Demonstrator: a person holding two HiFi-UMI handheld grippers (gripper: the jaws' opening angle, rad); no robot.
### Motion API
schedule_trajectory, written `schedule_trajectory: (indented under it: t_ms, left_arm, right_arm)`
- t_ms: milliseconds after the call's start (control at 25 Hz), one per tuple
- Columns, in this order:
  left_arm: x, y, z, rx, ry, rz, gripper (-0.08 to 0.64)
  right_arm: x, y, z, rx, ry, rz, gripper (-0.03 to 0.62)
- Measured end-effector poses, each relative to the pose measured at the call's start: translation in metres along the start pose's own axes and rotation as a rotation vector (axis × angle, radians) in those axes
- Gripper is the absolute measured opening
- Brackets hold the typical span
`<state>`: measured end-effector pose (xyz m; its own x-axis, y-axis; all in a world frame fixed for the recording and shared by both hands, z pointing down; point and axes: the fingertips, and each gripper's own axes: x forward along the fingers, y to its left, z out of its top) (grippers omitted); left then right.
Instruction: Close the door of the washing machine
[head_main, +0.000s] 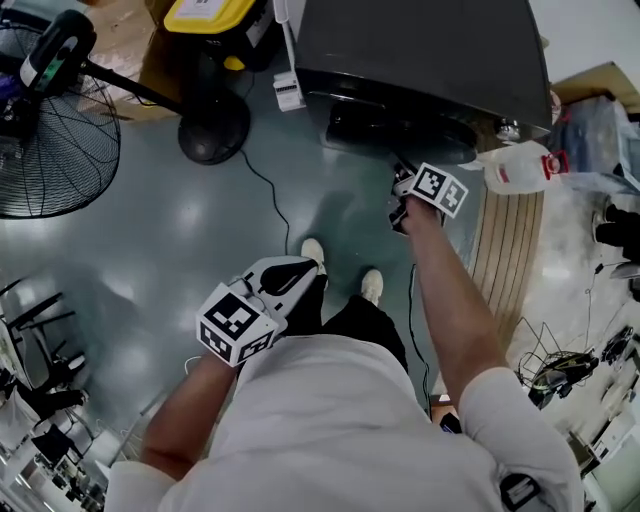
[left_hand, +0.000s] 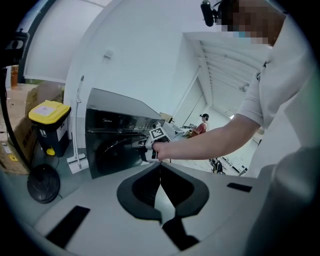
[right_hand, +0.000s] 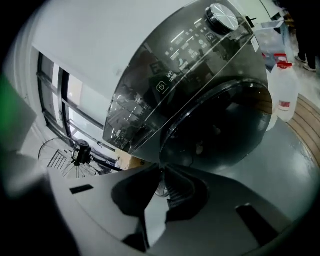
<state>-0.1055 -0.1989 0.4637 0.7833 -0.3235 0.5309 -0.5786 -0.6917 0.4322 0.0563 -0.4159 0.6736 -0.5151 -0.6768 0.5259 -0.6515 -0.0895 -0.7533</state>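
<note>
Left gripper (left_hand: 160, 166): jaws closed, tips meeting, nothing between them. It is held low, at lower left of centre in the head view, well apart from the machine.

Right gripper (right_hand: 161, 171): jaws drawn narrow, tips meeting, nothing seen between them. It is carried on an outstretched arm (head_main: 455, 300), just below the machine's front, right of centre in the head view. Contact with the door cannot be told.

Door (right_hand: 225, 130): round, dark glass, filling the centre and right of the right gripper view. It lies against the machine's front; whether it is latched cannot be told.

Washing machine (head_main: 420, 50): dark grey, at top centre-right of the head view. A glossy control panel with a knob (right_hand: 222, 17) runs above the door.

Jug (head_main: 520, 168): white plastic with a red cap, just right of the machine.

Fan (head_main: 50, 130): a black pedestal type, at upper left of the head view.

Bin (left_hand: 47, 127): yellow-lidded, at left of the left gripper view.

Floor (head_main: 150, 230): grey-green and glossy.
</note>
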Motion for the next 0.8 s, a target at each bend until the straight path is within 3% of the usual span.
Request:
schedule_trajectory:
  t_ms: [360,800]
  left_arm:
    - [0.017,-0.049,0.006,0.044,-0.049,0.003,0.018]
    - [0.02,-0.109,0.002,0.08,-0.104,0.041,0.018]
  right_arm:
    - [-0.083,0.021,-0.024,-0.177,0.105,0.054,0.044]
    - [-0.216,0.05,-0.06,-0.326,0.187,0.158,0.031]
